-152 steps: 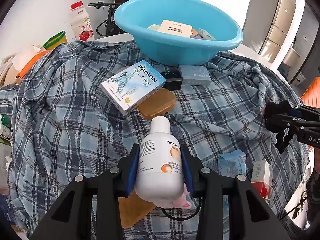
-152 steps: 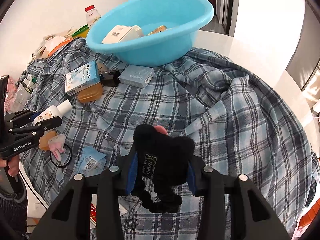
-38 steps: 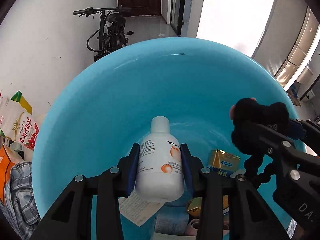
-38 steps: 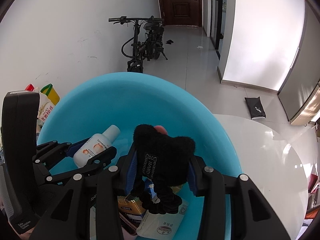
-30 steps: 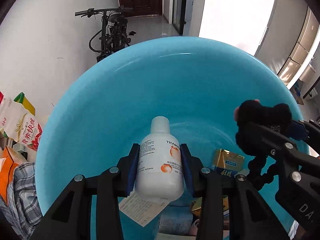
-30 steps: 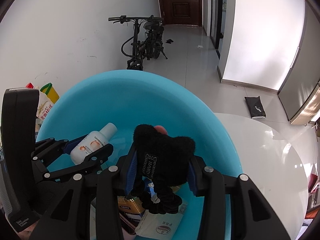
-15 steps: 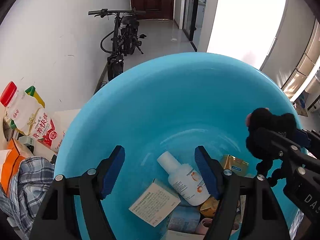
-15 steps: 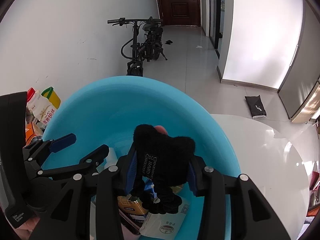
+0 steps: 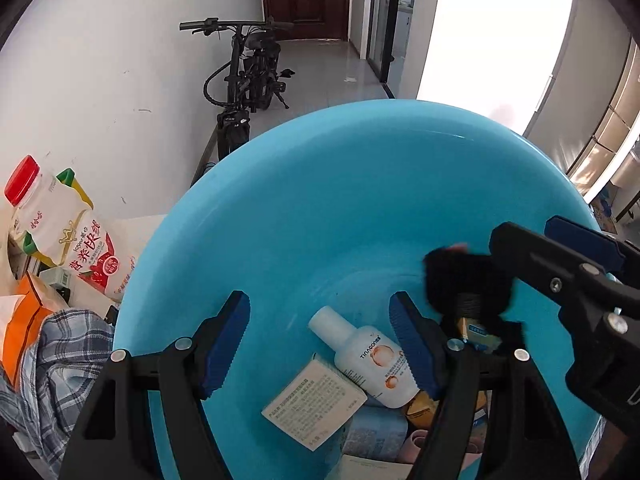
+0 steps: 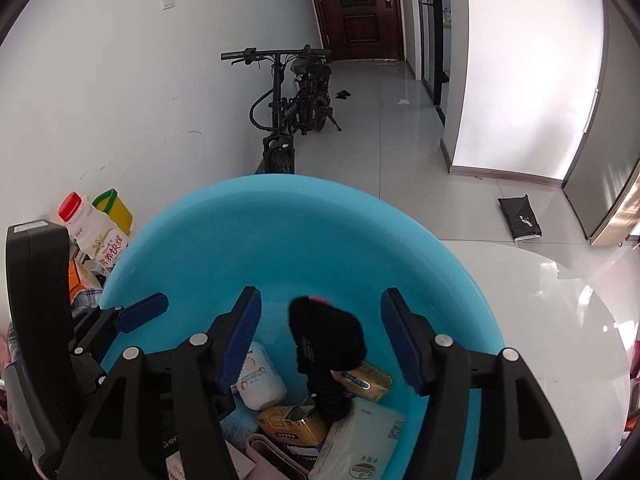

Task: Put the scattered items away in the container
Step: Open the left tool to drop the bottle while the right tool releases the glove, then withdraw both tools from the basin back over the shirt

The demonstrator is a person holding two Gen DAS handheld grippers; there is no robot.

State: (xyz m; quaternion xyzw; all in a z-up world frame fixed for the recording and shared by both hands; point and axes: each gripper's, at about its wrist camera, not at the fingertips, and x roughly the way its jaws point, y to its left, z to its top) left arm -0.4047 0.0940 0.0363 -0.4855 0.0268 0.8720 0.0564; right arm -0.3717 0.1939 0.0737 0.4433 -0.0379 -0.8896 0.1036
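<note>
Both grippers hang over the blue basin [image 9: 280, 216] [image 10: 304, 224]. My left gripper [image 9: 320, 344] is open and empty. The white lotion bottle [image 9: 368, 360] lies in the basin below it, also seen in the right wrist view [image 10: 258, 380]. My right gripper [image 10: 320, 336] is open. The black furry hair tie [image 10: 326, 340] is between its spread jaws, free of both pads, above the items in the basin. It also shows in the left wrist view [image 9: 466, 284].
The basin holds several boxes and packets, among them a gold pack [image 10: 294, 424] and a white paper box [image 9: 314, 404]. A red-capped milk bottle [image 9: 60, 224] and the plaid cloth [image 9: 52, 368] lie left of the basin. A bicycle [image 10: 292, 108] stands behind.
My left gripper carried the bottle from the cloth to the basin, opened and dropped it. My right gripper has just opened and let go of the black hair tie.
</note>
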